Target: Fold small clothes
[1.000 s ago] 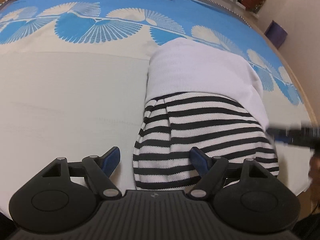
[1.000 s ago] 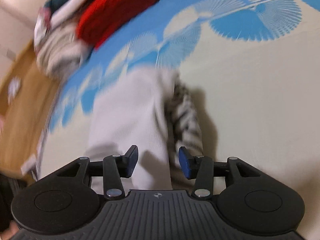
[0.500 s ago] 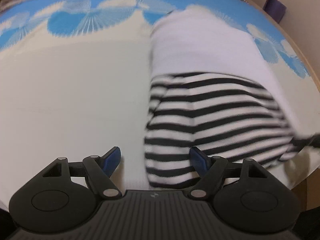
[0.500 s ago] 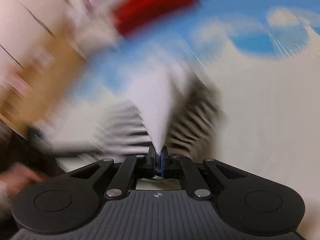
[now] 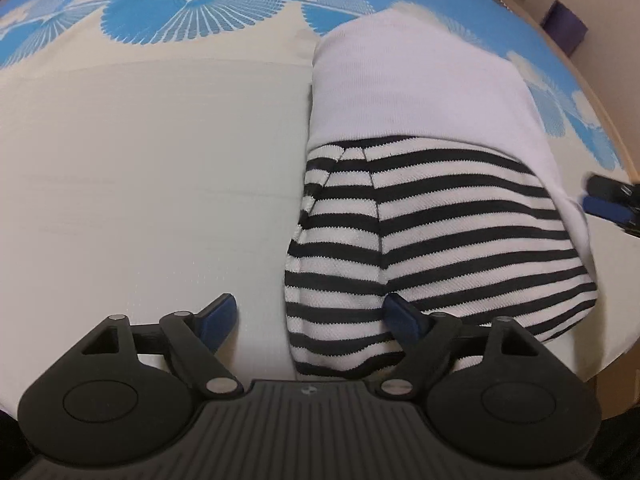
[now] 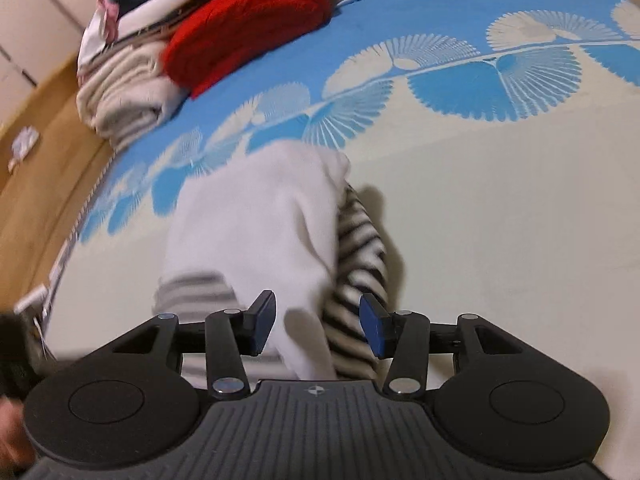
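Note:
A small garment, white on top with a black-and-white striped part (image 5: 432,232), lies folded on the bed sheet (image 5: 152,168). My left gripper (image 5: 310,320) is open, low over the striped near edge; its right finger rests on the stripes, its left finger over bare sheet. In the right wrist view the same garment (image 6: 264,224) lies just ahead, white panel over stripes. My right gripper (image 6: 316,324) is open above its near end, holding nothing. The right gripper's blue fingertips (image 5: 606,208) show at the right edge of the left wrist view.
A pile of folded clothes with a red knit item (image 6: 248,20) and a cream one (image 6: 124,92) sits at the far end of the bed. The bed's wooden edge (image 6: 44,160) runs along the left. A purple box (image 5: 564,26) stands beyond the bed.
My right gripper shut on the garment's white edge half a second ago and has opened again, letting it go. My left gripper stayed open and shifted slightly nearer to the striped edge.

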Demonstrator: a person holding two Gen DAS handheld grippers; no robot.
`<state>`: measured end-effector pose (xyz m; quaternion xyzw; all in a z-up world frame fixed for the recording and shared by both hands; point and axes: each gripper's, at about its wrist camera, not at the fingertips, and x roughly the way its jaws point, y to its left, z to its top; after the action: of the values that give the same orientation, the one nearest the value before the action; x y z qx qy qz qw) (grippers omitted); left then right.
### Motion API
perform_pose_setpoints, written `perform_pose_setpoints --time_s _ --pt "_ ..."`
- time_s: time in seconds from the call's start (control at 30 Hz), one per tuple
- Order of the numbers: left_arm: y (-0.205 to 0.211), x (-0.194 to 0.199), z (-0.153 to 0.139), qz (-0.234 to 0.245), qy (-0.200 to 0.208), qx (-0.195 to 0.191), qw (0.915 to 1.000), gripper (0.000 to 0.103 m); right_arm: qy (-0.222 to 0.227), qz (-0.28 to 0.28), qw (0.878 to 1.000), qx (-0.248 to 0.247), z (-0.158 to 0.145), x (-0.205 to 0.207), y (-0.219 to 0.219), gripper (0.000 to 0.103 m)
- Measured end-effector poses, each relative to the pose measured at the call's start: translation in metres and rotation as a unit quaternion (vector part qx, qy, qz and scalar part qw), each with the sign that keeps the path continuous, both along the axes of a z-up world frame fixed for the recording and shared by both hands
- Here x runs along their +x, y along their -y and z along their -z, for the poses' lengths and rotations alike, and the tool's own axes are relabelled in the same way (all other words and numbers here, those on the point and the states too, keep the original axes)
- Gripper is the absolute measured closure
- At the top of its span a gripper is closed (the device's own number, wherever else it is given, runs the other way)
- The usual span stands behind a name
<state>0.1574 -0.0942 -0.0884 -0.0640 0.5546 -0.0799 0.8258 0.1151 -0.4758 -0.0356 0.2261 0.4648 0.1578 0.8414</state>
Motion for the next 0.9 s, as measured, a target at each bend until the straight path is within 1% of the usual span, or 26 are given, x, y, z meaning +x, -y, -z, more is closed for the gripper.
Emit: perform_pose_setpoints --time_s 0.07,0.1,0.13,0.17,0.2,0.23,0.33,0.37,0.43,0.47,0.5,0.53,0.57,0.6,0.63,0.67,0.7,0.73,0.8,0.83,0.87,0.9 --pt "0.001 0.002 -0.008 0.007 0.003 0.008 0.9999 0.018 -0.019 0.002 1.0 0.004 0.01 0.016 -0.016 0.054" --pt "0.002 0.003 -0.012 0.009 0.006 0.009 0.9999 0.019 -0.041 0.003 0.999 -0.011 0.019 0.025 -0.023 0.054" --pt "0.0 0.004 -0.017 0.006 0.011 0.004 0.9999 0.019 -0.068 0.005 0.997 -0.036 0.029 0.031 -0.029 0.059" --pt "-0.004 0.007 -0.021 0.001 0.017 -0.006 0.9998 0.019 -0.091 0.008 0.994 -0.056 0.038 0.037 -0.034 0.07" --pt "-0.008 0.013 -0.027 -0.007 0.023 -0.019 0.9995 0.019 -0.115 0.013 0.991 -0.07 0.048 0.04 -0.036 0.103" --pt "-0.011 0.02 -0.031 -0.016 0.027 -0.032 0.999 0.019 -0.124 0.021 0.989 -0.073 0.05 0.041 -0.035 0.102" --pt "-0.02 0.051 -0.036 -0.056 0.033 -0.073 0.9952 0.018 -0.109 0.018 0.99 -0.084 0.045 0.039 -0.032 0.103" --pt "-0.023 0.063 -0.034 -0.071 0.029 -0.094 0.9926 0.018 -0.111 0.021 0.99 -0.082 0.047 0.038 -0.03 0.103" --pt "-0.023 0.09 -0.028 -0.087 0.009 -0.132 0.9874 0.017 -0.113 0.027 0.991 -0.067 0.047 0.037 -0.026 0.102" --pt "-0.023 0.101 -0.019 -0.091 -0.009 -0.153 0.9841 0.017 -0.109 0.027 0.992 -0.061 0.046 0.036 -0.025 0.101" --pt "-0.023 0.109 -0.011 -0.092 -0.022 -0.165 0.9817 0.015 -0.103 0.029 0.993 -0.056 0.043 0.036 -0.025 0.098" --pt "-0.022 0.113 -0.003 -0.094 -0.03 -0.172 0.9802 0.014 -0.096 0.034 0.993 -0.052 0.041 0.037 -0.025 0.089" --pt "-0.021 0.117 0.007 -0.094 -0.038 -0.182 0.9781 0.012 -0.091 0.036 0.994 -0.043 0.039 0.037 -0.025 0.077" --pt "-0.019 0.118 0.015 -0.091 -0.044 -0.193 0.9761 0.011 -0.089 0.038 0.995 -0.037 0.039 0.038 -0.024 0.05" --pt "-0.017 0.119 0.022 -0.09 -0.049 -0.206 0.9732 0.011 -0.09 0.038 0.995 -0.032 0.041 0.039 -0.024 0.035" --pt "-0.016 0.119 0.028 -0.092 -0.052 -0.218 0.9702 0.011 -0.094 0.036 0.994 -0.031 0.042 0.039 -0.026 0.032" --pt "-0.016 0.118 0.032 -0.096 -0.05 -0.226 0.9681 0.011 -0.103 0.031 0.994 -0.032 0.047 0.042 -0.029 0.032" --pt "-0.015 0.118 0.033 -0.099 -0.043 -0.226 0.9681 0.013 -0.115 0.025 0.992 -0.033 0.052 0.044 -0.033 0.032" --pt "-0.013 0.117 0.03 -0.099 -0.029 -0.218 0.9704 0.027 -0.128 0.026 0.991 -0.031 0.057 0.047 -0.037 0.032" --pt "-0.013 0.115 0.027 -0.095 -0.02 -0.212 0.9725 0.033 -0.131 0.029 0.991 -0.029 0.058 0.049 -0.038 0.038" --pt "-0.012 0.113 0.02 -0.088 -0.009 -0.204 0.9749 0.046 -0.131 0.031 0.991 -0.019 0.057 0.051 -0.038 0.047" --pt "-0.01 0.112 0.011 -0.078 0.006 -0.198 0.977 0.054 -0.13 0.038 0.991 -0.007 0.055 0.053 -0.038 0.066"
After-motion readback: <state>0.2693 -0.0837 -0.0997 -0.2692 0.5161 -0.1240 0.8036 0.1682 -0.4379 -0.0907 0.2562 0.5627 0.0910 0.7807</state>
